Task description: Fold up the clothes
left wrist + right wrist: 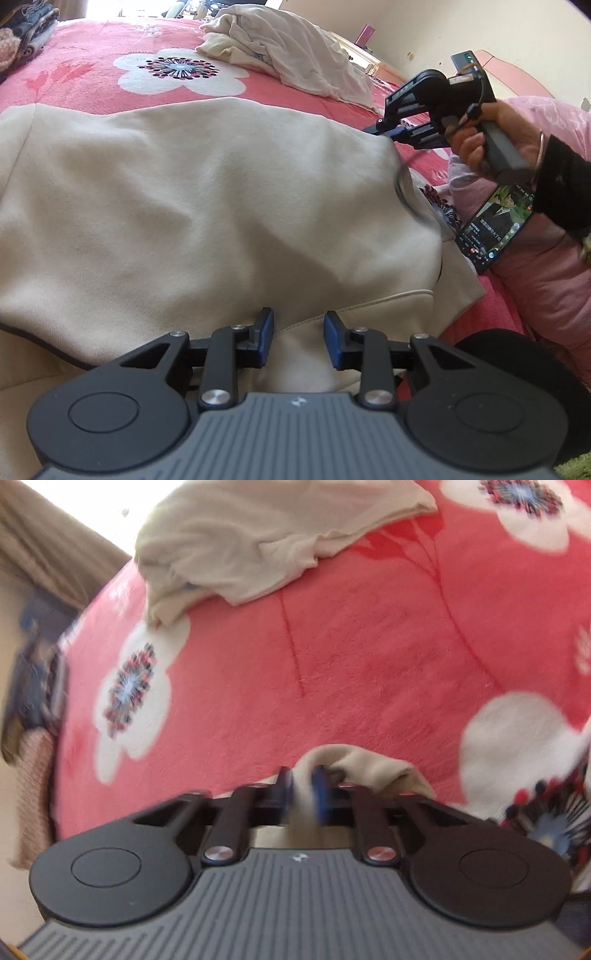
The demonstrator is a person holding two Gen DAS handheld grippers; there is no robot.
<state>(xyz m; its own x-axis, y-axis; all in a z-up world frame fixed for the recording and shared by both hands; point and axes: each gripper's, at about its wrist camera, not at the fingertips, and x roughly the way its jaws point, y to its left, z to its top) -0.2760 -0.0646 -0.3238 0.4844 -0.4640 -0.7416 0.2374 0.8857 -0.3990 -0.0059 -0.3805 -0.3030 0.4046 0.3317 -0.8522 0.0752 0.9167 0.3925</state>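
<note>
Mid-fold: the right gripper (303, 790) pinches an edge of the cream cotton sweatshirt (192, 206) spread on the pink floral blanket (92, 74); the left gripper (298, 341) hovers part-open, empty, at its near hem. Next: lay the fold flat.

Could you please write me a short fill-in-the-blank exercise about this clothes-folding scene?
1. The cream hoodie lies on a pink blanket printed with white ____.
2. The right gripper pinches ____ fabric.
3. Beside the pink pillow a ____ shows a lit screen.

Missing words: flowers; cream; phone
</note>
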